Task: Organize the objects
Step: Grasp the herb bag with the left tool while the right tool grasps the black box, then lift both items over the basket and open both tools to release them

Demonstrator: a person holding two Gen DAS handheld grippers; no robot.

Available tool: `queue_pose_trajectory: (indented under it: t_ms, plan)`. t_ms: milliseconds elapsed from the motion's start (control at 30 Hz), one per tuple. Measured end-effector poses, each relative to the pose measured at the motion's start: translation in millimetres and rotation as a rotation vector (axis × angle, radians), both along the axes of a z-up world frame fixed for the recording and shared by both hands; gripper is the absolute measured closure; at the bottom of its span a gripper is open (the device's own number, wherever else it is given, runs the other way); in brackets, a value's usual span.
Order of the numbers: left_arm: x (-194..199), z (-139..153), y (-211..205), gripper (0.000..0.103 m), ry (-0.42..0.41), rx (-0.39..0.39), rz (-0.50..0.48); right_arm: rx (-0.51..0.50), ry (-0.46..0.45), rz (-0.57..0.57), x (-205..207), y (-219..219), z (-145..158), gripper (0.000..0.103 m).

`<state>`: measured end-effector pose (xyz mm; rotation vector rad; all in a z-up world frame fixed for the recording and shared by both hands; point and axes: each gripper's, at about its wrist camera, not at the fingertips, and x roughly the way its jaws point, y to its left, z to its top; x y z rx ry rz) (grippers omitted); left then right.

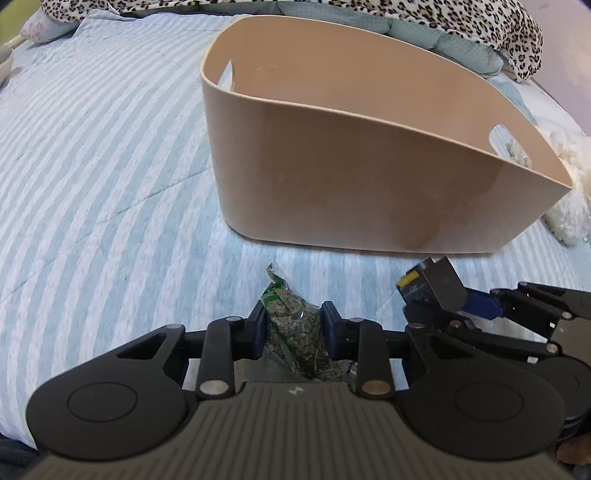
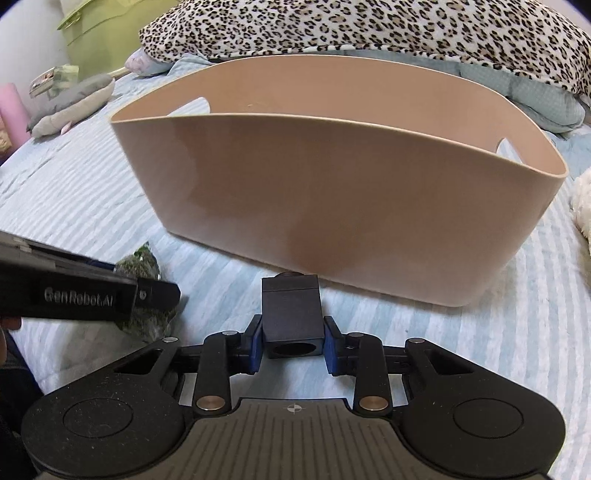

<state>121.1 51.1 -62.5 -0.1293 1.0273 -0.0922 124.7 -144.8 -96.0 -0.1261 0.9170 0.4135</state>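
A beige plastic basket (image 1: 369,177) with handle cut-outs stands on the striped bed; it also shows in the right wrist view (image 2: 332,206). My left gripper (image 1: 293,321) is shut on a clear packet of green-grey dried herbs (image 1: 291,325), just in front of the basket. My right gripper (image 2: 291,332) is shut on a small black box (image 2: 291,314) with a round hole in its near face. The box (image 1: 436,284) and right gripper (image 1: 447,306) show at lower right in the left wrist view. The herb packet (image 2: 144,266) shows behind the left gripper's body (image 2: 74,295).
The bed has a blue and white striped cover (image 1: 92,177). A leopard-print blanket (image 2: 369,33) and teal pillows (image 2: 535,99) lie behind the basket. A white fluffy thing (image 1: 569,214) lies to the basket's right. A grey soft toy (image 2: 70,103) and a green container (image 2: 99,37) are at far left.
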Motion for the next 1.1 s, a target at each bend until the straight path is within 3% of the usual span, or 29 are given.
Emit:
queue_pose_trajectory:
  t_ms: [667,1100]
  plan:
    - [-38.9,65.3,-19.0,0.071,-0.174,0.028,-0.048,0.042,-0.108,-0.044,-49.6,-37.5,63.1,0.073]
    - [-13.1,114.2,-35.4,0.071,-0.303,0.064,-0.070,0.117,-0.283,-0.080,-34.9,-52.5,132.0,0.073]
